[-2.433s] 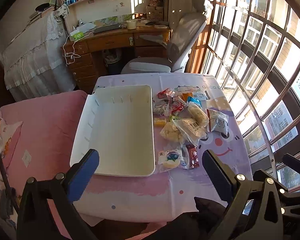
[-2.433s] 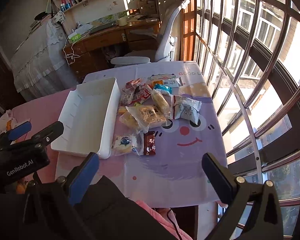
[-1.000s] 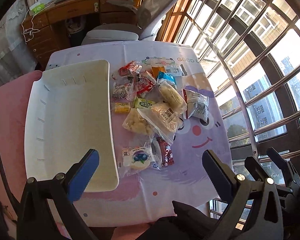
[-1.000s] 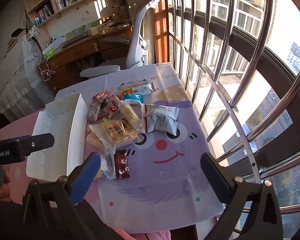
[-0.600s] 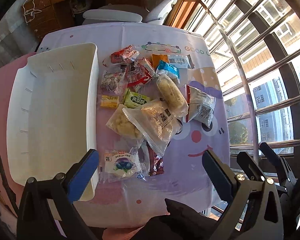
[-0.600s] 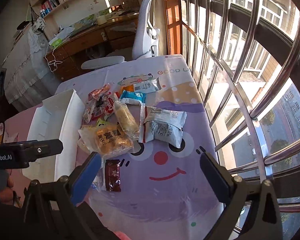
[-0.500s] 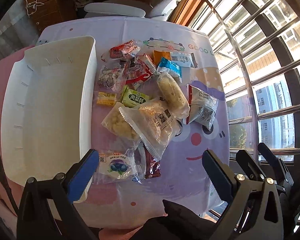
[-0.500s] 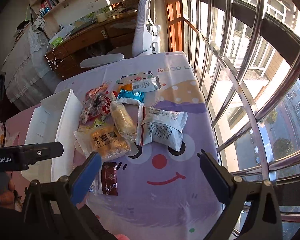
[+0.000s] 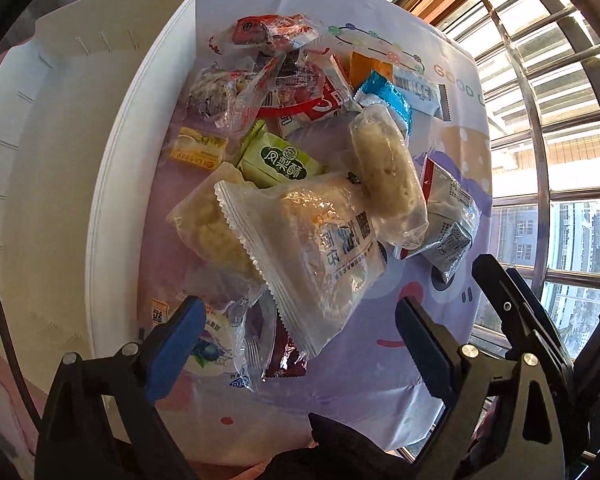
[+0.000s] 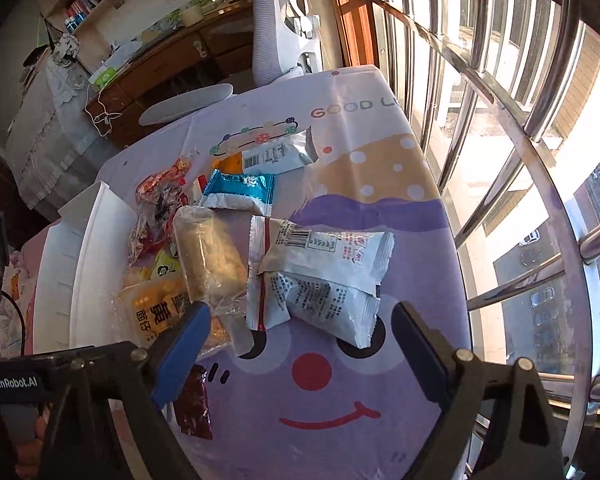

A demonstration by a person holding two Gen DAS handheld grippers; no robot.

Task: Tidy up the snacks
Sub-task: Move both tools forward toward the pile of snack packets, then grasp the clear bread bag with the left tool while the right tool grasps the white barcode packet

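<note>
Cartoon-print tablecloth [image 10: 380, 420] over table; white tray [image 9: 52, 184] at left, snack packets [image 9: 316, 248] heaped beside it

The plain white plastic tray [image 9: 112, 184] sits on a lilac tablecloth [image 10: 380, 420] printed with a red-nosed smiling face and an orange band with white dots. Among the packets – a green pastry wrapper [image 9: 278, 162], a shiny blue foil pack [image 10: 240, 190], a dark red bar [image 10: 194, 406] and a white wrapper with black print and a red stripe [image 10: 320, 268].

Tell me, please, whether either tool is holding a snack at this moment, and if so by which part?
Nothing is held. The left tool is open above the large clear snack bag; the right tool is open above the white packets.
</note>
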